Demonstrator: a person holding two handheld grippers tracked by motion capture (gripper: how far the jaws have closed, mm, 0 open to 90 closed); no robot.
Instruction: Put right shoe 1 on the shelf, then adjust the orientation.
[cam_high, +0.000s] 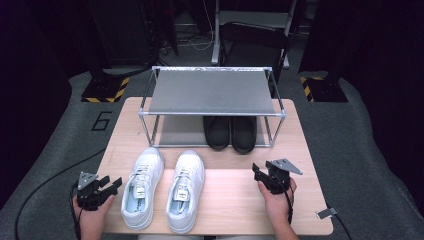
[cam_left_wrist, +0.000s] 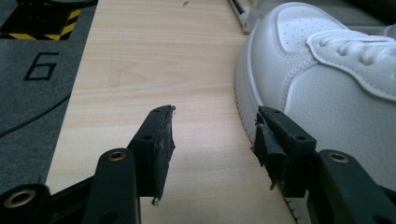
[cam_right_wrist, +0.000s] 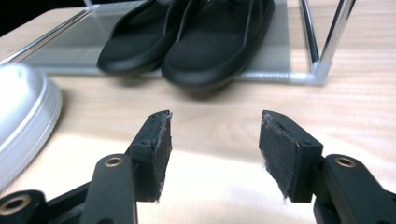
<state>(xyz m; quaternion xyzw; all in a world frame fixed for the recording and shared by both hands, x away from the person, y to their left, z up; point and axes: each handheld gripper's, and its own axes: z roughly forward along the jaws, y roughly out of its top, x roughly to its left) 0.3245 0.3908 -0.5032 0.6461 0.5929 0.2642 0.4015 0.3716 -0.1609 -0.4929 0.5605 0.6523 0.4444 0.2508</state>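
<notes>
Two white sneakers stand side by side on the wooden table (cam_high: 235, 200), toes toward the rack: the left sneaker (cam_high: 142, 187) and the right sneaker (cam_high: 186, 190). A pair of black slippers (cam_high: 230, 132) sits on the lower shelf of the metal shoe rack (cam_high: 212, 92). My left gripper (cam_high: 116, 182) is just left of the left sneaker, open; in the left gripper view it (cam_left_wrist: 215, 135) has bare table between its jaws, and the sneaker (cam_left_wrist: 327, 84) lies against the right jaw's outer side. My right gripper (cam_high: 257, 172) is open to the right of the sneakers; it (cam_right_wrist: 215, 140) faces the black slippers (cam_right_wrist: 205, 37), with a white sneaker toe (cam_right_wrist: 23, 112) at left.
The rack's top shelf holds nothing. A small grey clip (cam_high: 327, 213) lies at the table's front right corner. A black cable (cam_high: 45, 185) runs across the grey floor at left. Yellow-and-black striped bases (cam_high: 105, 92) stand behind the table.
</notes>
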